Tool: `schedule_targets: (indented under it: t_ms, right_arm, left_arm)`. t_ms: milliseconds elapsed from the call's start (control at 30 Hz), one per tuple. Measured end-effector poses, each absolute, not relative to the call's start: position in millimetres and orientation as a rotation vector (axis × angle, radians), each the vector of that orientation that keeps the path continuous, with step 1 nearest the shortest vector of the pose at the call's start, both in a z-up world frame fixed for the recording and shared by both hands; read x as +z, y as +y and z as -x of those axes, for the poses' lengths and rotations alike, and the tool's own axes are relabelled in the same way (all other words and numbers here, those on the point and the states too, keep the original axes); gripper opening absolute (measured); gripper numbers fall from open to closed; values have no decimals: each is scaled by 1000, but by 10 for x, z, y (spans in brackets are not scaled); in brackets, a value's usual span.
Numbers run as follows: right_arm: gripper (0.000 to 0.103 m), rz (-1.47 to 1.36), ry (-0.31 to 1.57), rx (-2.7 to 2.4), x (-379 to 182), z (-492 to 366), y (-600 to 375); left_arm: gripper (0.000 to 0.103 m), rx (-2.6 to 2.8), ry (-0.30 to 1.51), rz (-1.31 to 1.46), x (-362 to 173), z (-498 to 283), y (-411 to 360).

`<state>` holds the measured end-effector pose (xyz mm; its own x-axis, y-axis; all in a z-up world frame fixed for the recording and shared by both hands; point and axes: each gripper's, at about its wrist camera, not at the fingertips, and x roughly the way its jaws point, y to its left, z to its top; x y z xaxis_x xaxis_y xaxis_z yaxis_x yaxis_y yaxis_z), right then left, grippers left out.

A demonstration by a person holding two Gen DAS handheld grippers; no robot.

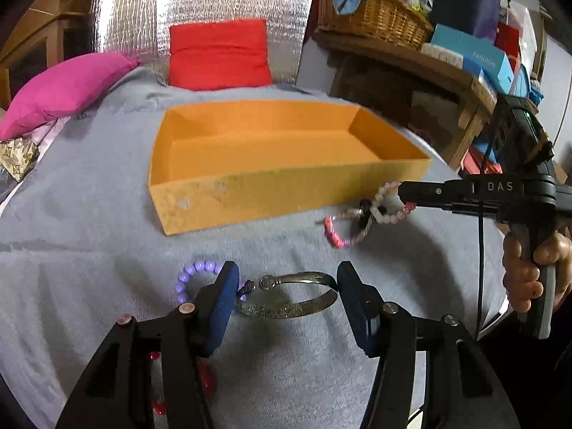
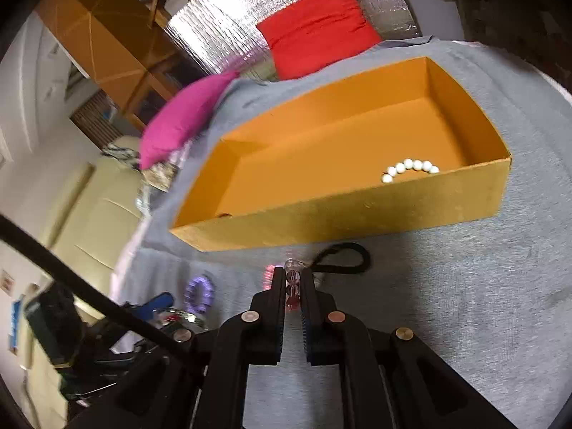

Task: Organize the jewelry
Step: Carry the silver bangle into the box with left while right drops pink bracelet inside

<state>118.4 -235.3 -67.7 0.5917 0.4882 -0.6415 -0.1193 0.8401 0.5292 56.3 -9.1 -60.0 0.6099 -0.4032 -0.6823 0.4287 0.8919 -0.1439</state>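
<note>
- Currently my right gripper [image 2: 294, 287] is clenched on the pink beaded bracelet [image 1: 343, 239], its strands hanging from the fingertips just beside the near wall of the orange box [image 1: 250, 193].
- My left gripper [image 1: 286, 300] stands released, its pads on either side of the silver bangle [image 1: 304, 304] on the grey blanket [image 1: 89, 250]; the right pad looks close to the bangle's rim, but I cannot tell whether it touches.
- A purple bead bracelet [image 1: 193, 275] lies just left of the bangle, partly behind my left finger.
- A white bead bracelet [image 2: 409, 168] already lies inside the box.
- Procedure, as I judge it: carry the pink bracelet clear over the near wall so no hanging loop snags the rim, and release only once it is above the box floor.
- For the bangle, centre both pads on its band before closing; the purple beads must stay out of the grip.
</note>
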Motion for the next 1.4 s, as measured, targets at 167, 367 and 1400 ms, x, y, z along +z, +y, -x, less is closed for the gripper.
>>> schedule_targets:
  t_ms: [167,367,1400]
  right_arm:
    - [9,-524,832,401,-590,-1141,-2418]
    - [9,-583,815,411,-557,-1149,-2446]
    - [9,-639,619,259,-359,-1926,-2506]
  left_arm:
    - [59,-496,741,-34,-525,-558,-123]
    - [59,-507,708,-28,-457,-543,-152]
    - [59,-405,731,25,-243,-1858,-659]
